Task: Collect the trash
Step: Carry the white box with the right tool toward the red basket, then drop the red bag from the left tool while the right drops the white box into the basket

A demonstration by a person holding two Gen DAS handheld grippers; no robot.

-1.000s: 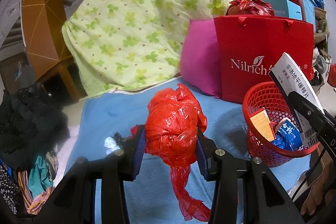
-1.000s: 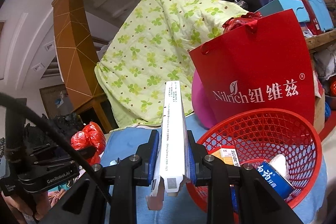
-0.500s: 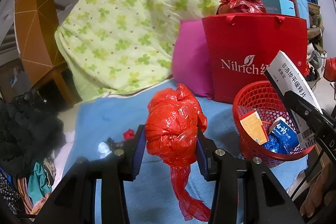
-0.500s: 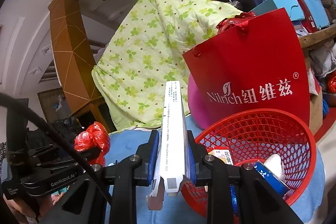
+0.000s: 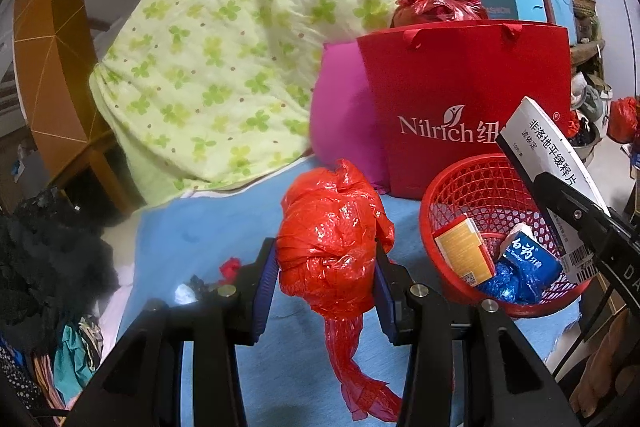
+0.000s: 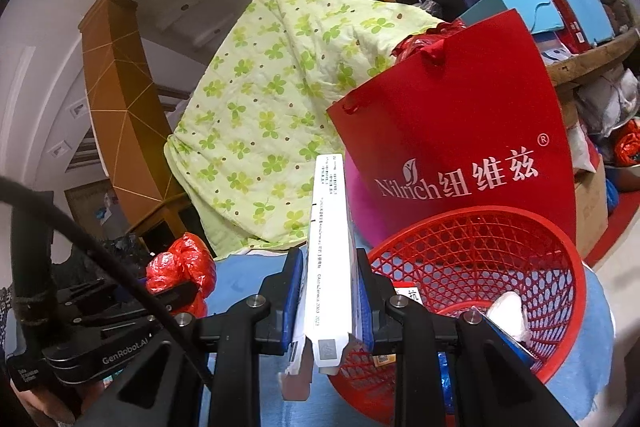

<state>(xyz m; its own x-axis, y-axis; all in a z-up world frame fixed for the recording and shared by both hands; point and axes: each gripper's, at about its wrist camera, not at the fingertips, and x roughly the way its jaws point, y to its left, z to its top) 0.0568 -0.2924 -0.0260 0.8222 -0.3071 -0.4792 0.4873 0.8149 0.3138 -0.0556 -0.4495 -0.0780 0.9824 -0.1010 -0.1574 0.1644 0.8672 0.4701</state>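
Count, both views: 2 grippers, 1 basket, 3 plastic bags.
Left gripper (image 5: 325,277) w/ 1 crumpled red plastic bag (image 5: 332,247); right gripper (image 6: 329,301) w/ 1 white box (image 6: 329,259). 1 red basket (image 5: 460,183) right of left tool, approx. 3 packets inside. 1 red paper bag (image 5: 460,87), 1 green quilt (image 5: 224,67), 1 pink cushion (image 5: 344,115) beyond; 2 more red plastic bags further off.

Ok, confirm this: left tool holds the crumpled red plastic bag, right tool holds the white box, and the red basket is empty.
Not quite. The red basket is not empty: the left wrist view shows an orange carton and a blue pack inside. The rest stands: left tool grips the crumpled red plastic bag, right tool the white box.
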